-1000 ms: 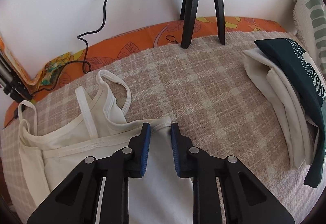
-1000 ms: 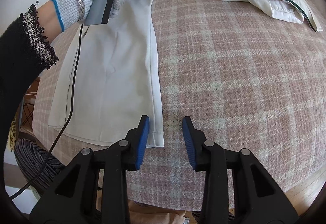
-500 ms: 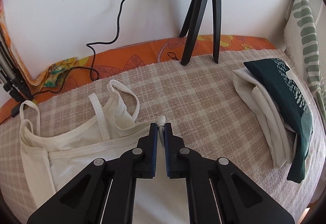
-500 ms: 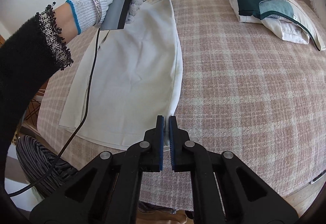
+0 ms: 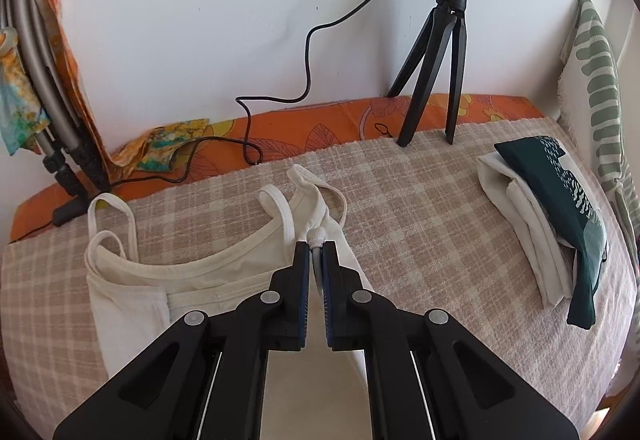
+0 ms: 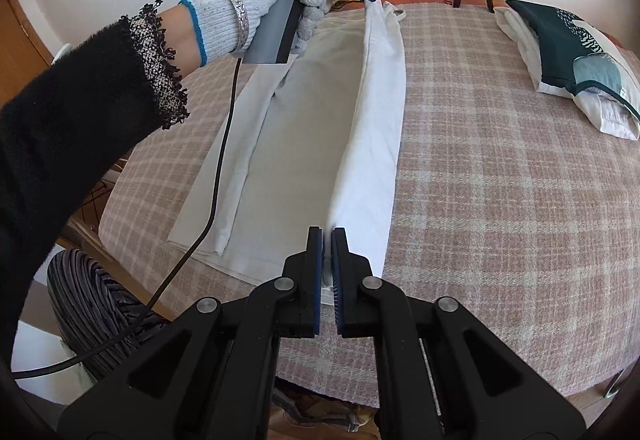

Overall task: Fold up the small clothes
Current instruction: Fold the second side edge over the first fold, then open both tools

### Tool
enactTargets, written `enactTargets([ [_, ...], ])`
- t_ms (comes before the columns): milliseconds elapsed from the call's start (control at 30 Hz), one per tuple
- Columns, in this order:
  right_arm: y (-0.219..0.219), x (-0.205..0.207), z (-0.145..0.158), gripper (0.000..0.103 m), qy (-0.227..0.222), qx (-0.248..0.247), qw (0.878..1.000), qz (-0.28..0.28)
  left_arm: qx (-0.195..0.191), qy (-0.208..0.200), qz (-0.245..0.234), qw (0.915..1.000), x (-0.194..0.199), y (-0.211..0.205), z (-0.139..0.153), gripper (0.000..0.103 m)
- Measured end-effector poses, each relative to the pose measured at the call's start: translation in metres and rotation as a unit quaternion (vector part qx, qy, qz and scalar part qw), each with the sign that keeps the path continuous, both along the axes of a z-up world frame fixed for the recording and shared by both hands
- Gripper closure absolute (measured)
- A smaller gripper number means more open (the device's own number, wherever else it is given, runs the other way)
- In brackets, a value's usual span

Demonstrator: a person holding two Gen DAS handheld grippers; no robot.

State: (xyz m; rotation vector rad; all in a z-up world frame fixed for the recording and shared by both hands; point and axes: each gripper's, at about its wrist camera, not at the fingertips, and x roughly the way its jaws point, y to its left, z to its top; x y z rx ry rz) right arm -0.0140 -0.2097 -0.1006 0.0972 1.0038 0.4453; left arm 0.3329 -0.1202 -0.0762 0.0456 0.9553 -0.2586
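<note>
Now both grippers are clamping the white camisole [image 5: 208, 280]: left gripper [image 5: 316, 254] pinching its armhole corner, right gripper [image 6: 327, 240] its hem, lifting that side edge for folding.

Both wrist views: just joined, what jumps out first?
The white camisole on the plaid tablecloth, its right edge lifted into a ridge: the left gripper pinches the strap-end corner, the right gripper the hem corner. Folded clothes are stacked at the far right.
</note>
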Motion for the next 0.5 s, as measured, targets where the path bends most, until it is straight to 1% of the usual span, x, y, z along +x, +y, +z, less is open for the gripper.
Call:
enactTargets([
  [133,0.030,0.006,-0.004,0.097,0.002,-0.007,1.000,0.029,0.007,-0.001,0.005,1.0000,-0.006,0.017,-0.003,0.098],
  [267,0.057,0.010,-0.009,0.097,0.003,-0.019,0.998,0.057,0.007,0.003,0.013,0.9999,-0.007,0.033,-0.013,0.098],
  [333,0.064,0.013,-0.016,0.097,0.008,-0.029,0.997,0.069,0.005,0.006,0.017,0.9998,-0.008,0.039,-0.019,0.098],
  [500,0.068,0.021,-0.034,0.097,0.033,-0.043,0.996,0.074,0.018,0.009,0.017,0.9997,-0.010,0.044,-0.037,0.098],
])
